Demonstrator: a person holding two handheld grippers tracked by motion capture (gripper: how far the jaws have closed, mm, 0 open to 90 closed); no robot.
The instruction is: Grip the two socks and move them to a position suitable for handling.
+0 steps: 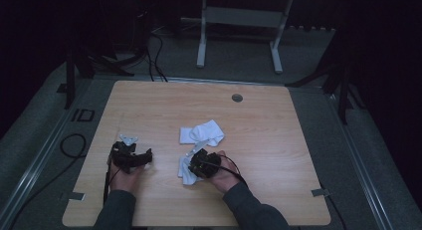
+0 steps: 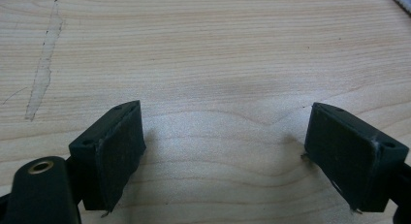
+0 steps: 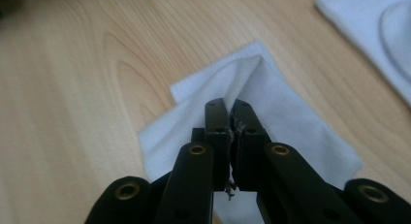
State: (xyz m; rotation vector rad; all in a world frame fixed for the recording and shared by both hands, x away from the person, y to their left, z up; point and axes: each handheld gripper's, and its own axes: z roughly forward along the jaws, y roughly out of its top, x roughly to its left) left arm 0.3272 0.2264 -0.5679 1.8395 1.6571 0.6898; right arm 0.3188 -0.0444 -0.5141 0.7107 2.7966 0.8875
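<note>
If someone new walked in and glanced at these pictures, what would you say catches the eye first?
Probably the right gripper, its jaws shut on a raised fold of a white cloth near the front middle of the wooden table. A second white cloth lies crumpled just beyond it. The left gripper rests over bare wood at the left with its jaws wide open.

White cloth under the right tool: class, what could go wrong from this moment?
1. The right tool pinches only a thin ridge of the white cloth; lifting may let it slip out.
2. The left tool stands open over bare table, so nothing steadies the cloth; it may drag towards the second cloth.
</note>
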